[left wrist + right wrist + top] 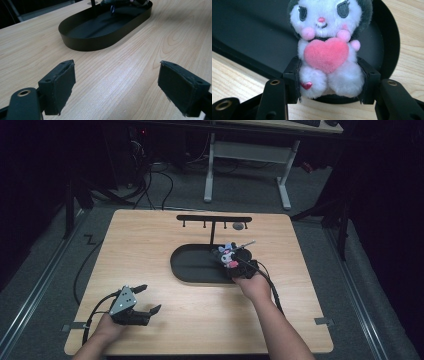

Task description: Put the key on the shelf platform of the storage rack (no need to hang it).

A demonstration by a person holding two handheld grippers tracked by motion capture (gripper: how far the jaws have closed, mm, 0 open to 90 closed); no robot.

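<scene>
A small white plush toy (329, 47) with dark ears and a pink heart on its chest sits between the pads of my right gripper (332, 80), which is shut on its lower body. In the high view the plush toy (228, 254) hangs over the right end of the black oval tray (192, 265), with the right gripper (235, 262) behind it. My left gripper (147, 299) rests near the table's front left, open with nothing between its fingers. From the left gripper view, the left gripper (117, 87) faces the tray (100, 41) across bare wood.
A black T-shaped stand with small hooks (214, 220) rises behind the tray. The wooden table (150, 245) has edges all round, with dark floor, cables and a white desk frame (250, 155) beyond.
</scene>
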